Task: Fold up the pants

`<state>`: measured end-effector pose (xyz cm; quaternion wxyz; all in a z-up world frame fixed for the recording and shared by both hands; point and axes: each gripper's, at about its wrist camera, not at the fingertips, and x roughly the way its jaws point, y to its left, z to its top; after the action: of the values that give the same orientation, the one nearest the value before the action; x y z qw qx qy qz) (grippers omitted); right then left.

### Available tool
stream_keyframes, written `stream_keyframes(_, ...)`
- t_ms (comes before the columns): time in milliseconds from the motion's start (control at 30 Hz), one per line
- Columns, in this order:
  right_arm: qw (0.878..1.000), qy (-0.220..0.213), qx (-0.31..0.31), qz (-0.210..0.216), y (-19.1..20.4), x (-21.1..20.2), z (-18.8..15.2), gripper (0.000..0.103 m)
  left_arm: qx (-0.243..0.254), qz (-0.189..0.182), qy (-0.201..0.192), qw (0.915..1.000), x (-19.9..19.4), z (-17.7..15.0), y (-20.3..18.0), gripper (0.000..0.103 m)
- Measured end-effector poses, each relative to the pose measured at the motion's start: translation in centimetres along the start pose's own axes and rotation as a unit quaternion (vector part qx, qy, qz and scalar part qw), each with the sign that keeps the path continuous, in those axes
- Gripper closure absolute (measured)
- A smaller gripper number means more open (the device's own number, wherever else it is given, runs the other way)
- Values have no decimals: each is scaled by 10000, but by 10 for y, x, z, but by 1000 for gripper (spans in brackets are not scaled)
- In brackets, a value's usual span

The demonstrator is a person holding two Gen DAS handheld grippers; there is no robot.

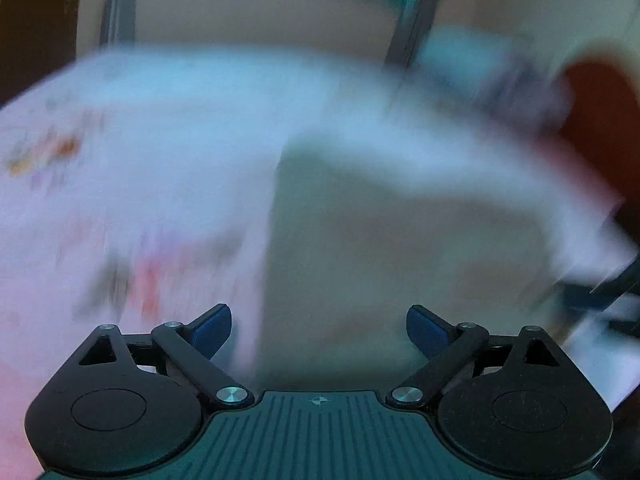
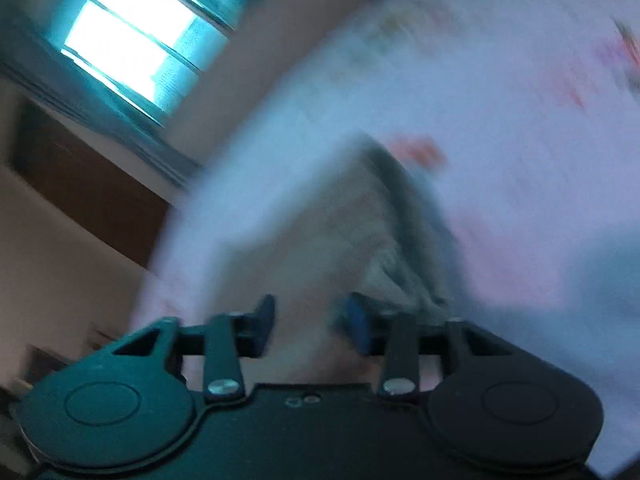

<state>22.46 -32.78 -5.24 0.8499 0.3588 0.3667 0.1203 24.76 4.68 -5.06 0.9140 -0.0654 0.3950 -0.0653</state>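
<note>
Lying ahead of both parted grippers (blurred), pale pants (image 1: 380, 240).

A pale sheet (image 1: 120, 152) with small red and orange printed shapes covers a bed, filling the left and middle of the left wrist view, heavily blurred. At far right, a reddish-brown rounded shape (image 1: 596, 120) shows beyond the sheet; what it is cannot be told. In the right wrist view, a bright window (image 2: 136, 36) sits at far upper left, edged by a teal curtain (image 2: 132, 136). Below it, a dark brown panel (image 2: 84, 184) stands against a beige wall (image 2: 60, 264).
</note>
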Motion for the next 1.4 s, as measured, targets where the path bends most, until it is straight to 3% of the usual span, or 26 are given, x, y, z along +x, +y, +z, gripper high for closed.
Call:
stream_keyframes(67, 9995, -29, 195, 229, -11, -7, 4, 84, -407, -341, -91, 9985, -2, -8, 20, 6)
stream_keyframes(100, 9990, -81, 229, 370, -11, -15, 7, 73, -488, -310, -182, 9982, -8, -7, 28, 6)
stream_keyframes(133, 9989, -261, 127, 379, -10, -25, 9, 71, -523, -142, -271, 9982, -14, -5, 35, 6)
stream_keyframes(167, 9986, -443, -87, 280, -7, -35, 13, 61, -540, -82, -328, 9980, -17, -2, 40, 5)
stream_keyframes(200, 9981, -544, -238, 170, -5, -40, 18, 44, -556, -94, -368, 9977, -20, 2, 44, 5)
stream_keyframes(267, 9976, -595, -268, 243, -11, -44, 27, 29, -551, -30, -394, 9977, -19, 14, 51, 5)
stream_keyframes(433, 9987, -392, 1, 313, -29, -25, 43, 29, -400, -41, -366, 9985, -5, 37, 55, 4)
stream_keyframes(733, 9995, -128, 78, 277, -44, -11, 40, 25, -270, -91, -280, 9992, 7, 40, 56, 0)
stream_keyframes(933, 9983, 58, 413, 405, -64, 0, 44, 17, -593, -686, -8, 9959, 27, 47, 67, 0)
stream_keyframes(1133, 9963, 111, 560, 648, -71, -2, 45, 16, -872, -939, 95, 9917, 40, 51, 76, 0)
stream_keyframes(1200, 9980, -251, 327, 485, -63, -13, 47, 16, -955, -960, -7, 9908, 39, 54, 77, 0)
stream_keyframes(1300, 9941, -644, 145, 857, -44, -23, 53, 17, -1373, -1152, -341, 9832, 39, 69, 79, 0)
stream_keyframes(1400, 9880, -682, -64, 1383, -13, -14, 65, 21, -1950, -1611, -700, 9649, 41, 88, 75, 0)
